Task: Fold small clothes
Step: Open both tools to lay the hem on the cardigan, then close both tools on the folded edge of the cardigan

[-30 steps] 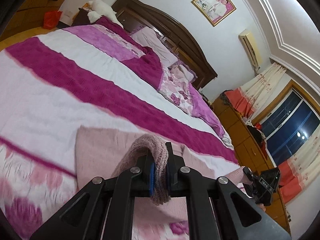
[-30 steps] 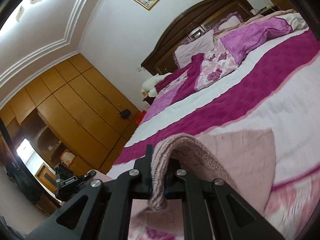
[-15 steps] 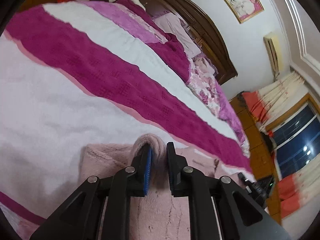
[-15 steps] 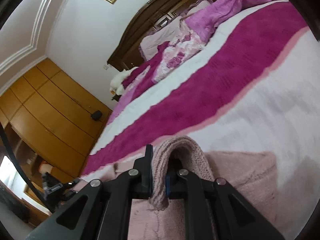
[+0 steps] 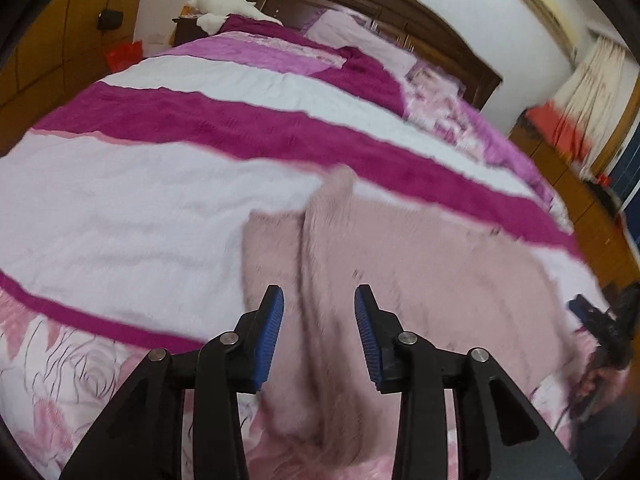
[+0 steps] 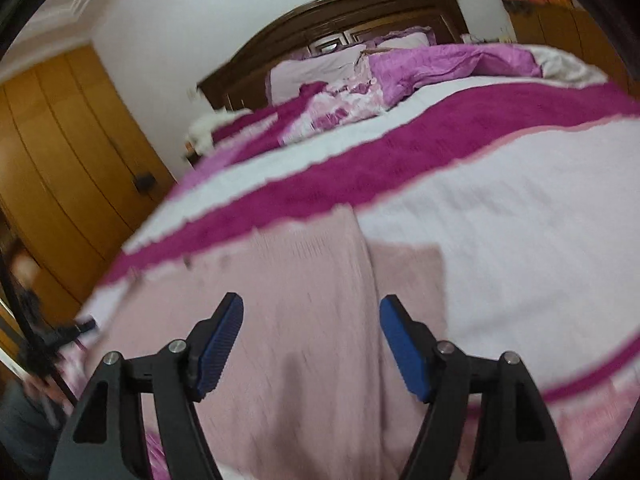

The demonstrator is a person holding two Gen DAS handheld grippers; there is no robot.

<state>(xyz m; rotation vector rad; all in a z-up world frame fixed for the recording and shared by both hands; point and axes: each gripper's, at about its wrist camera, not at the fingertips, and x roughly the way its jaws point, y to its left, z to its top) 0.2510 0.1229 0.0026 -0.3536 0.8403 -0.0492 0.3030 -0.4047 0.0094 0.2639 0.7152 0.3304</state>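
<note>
Ahead of the blue-padded black left gripper (image 5: 319, 330) lies a pale pink knit garment (image 5: 420, 264) on a bedspread (image 5: 140, 200) striped white and magenta.

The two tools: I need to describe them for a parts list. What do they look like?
Both the left tool and the right tool have matte black angular fingers with triangular cut-outs, round silver pivot bolts, and ribbed blue pads on the inner faces. No cables or markings show.

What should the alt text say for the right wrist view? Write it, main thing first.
The open right gripper hovers above a pale pink knit garment lying folded on a bed with magenta and white stripes. Behind are a dark wooden headboard and orange wardrobe doors.
</note>
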